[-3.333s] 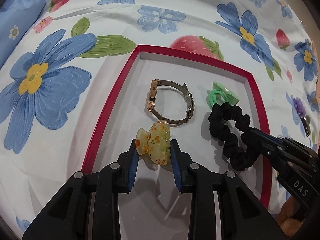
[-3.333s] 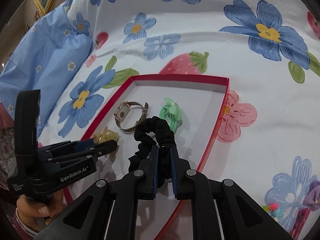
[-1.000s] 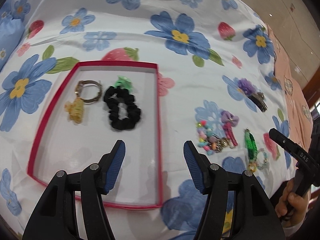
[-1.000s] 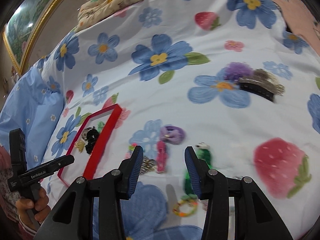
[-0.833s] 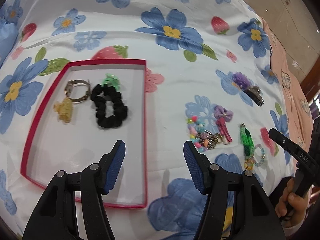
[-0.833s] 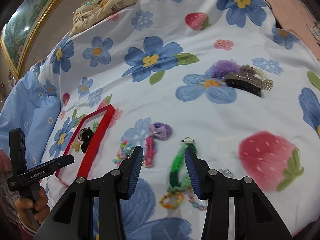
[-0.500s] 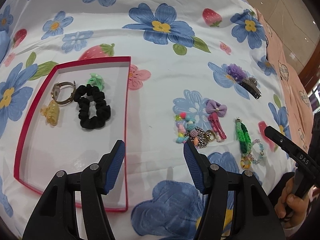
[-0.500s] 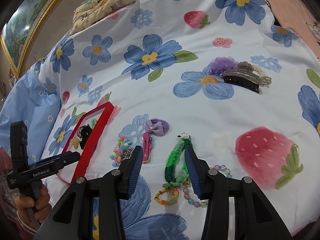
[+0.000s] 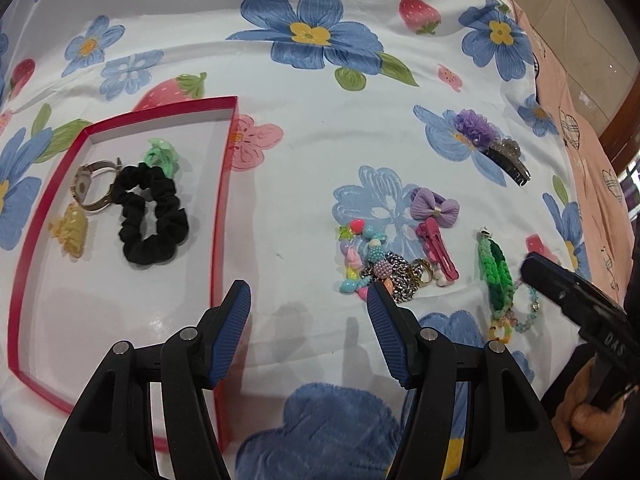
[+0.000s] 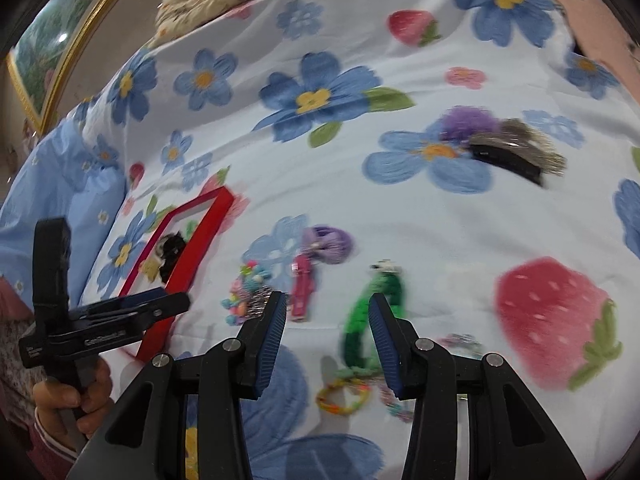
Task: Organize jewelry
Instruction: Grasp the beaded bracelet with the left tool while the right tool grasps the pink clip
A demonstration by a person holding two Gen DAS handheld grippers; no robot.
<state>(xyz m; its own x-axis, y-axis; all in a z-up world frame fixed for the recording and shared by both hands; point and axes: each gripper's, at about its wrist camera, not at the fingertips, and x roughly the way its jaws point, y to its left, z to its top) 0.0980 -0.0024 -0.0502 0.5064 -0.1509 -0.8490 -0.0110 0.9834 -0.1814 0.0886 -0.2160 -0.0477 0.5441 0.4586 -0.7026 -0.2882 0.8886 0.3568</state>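
A red-rimmed box (image 9: 222,184) lies on the floral bedsheet and holds a black scrunchie (image 9: 154,216), a watch (image 9: 90,190), a yellow claw clip (image 9: 72,230) and a green hair tie (image 9: 160,156). To its right lie a beaded bracelet pile (image 9: 372,264), a pink clip (image 9: 436,248), a purple bow (image 9: 434,206) and a green braided band (image 9: 496,270). My left gripper (image 9: 308,296) is open and empty above the sheet, between box and pile. My right gripper (image 10: 326,306) is open and empty, just above the green band (image 10: 368,312).
A purple flower clip (image 9: 476,126) and a black and silver claw clip (image 9: 506,158) lie farther right on the sheet. A blue pillow (image 10: 60,184) lies left of the box. A pink blanket (image 9: 592,152) borders the right edge.
Both grippers let go of the claw clip and scrunchie in the box, opened, and moved right toward the loose jewelry. The right gripper has come down close over the green band.
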